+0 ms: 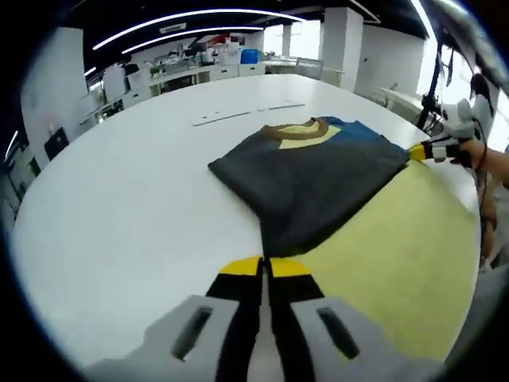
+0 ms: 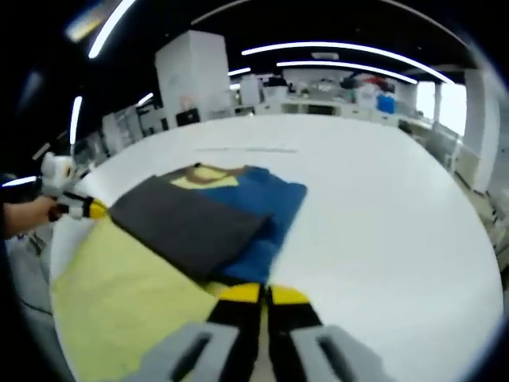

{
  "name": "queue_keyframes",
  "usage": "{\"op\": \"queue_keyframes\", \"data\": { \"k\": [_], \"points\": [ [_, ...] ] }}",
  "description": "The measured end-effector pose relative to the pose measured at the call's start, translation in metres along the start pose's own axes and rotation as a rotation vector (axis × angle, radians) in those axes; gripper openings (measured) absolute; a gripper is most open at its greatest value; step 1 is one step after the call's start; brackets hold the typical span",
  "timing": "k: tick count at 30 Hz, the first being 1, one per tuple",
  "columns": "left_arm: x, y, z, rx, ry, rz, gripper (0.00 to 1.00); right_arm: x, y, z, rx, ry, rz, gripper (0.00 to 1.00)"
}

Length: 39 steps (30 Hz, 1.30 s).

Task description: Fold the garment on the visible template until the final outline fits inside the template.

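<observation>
Left gripper view shows the left gripper (image 1: pixel 266 267), jaws closed on the garment's (image 1: pixel 310 179) near corner, its long axis stretching toward the right gripper (image 1: pixel 421 151), likewise clamped, over the yellow template (image 1: pixel 398 255).

Open room: the white table (image 1: pixel 119 191) is bare all around the folded garment (image 1: pixel 310 179).
In the way: thin white strips (image 1: pixel 246 113) lying beyond the garment.
</observation>
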<state>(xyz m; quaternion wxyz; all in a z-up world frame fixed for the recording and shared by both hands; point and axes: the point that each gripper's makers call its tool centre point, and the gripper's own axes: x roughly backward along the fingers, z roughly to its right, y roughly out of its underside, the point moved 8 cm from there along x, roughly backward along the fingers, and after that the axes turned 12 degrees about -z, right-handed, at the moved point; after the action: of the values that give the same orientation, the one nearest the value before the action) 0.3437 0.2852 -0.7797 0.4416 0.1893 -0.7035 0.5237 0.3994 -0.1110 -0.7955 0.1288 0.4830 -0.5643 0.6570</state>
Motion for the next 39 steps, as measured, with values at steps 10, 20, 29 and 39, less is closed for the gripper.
{"op": "queue_keyframes", "data": {
  "k": [10, 20, 29, 39],
  "points": [
    [-0.006, -0.001, -0.004, 0.008, 0.004, -0.017, 0.00, 0.008, 0.006, -0.002, -0.010, 0.034, -0.019, 0.00],
    [-0.004, 0.001, 0.001, 0.053, 0.015, -0.019, 0.00, 0.011, 0.009, -0.001, -0.037, 0.022, -0.027, 0.00],
    [0.015, 0.004, 0.008, 0.069, 0.062, 0.027, 0.24, 0.023, 0.010, -0.005, -0.014, -0.034, 0.011, 0.42],
    [0.035, 0.010, 0.018, 0.038, 0.138, 0.087, 0.57, 0.045, 0.012, -0.020, 0.059, -0.146, 0.016, 0.83]
  ]
}}
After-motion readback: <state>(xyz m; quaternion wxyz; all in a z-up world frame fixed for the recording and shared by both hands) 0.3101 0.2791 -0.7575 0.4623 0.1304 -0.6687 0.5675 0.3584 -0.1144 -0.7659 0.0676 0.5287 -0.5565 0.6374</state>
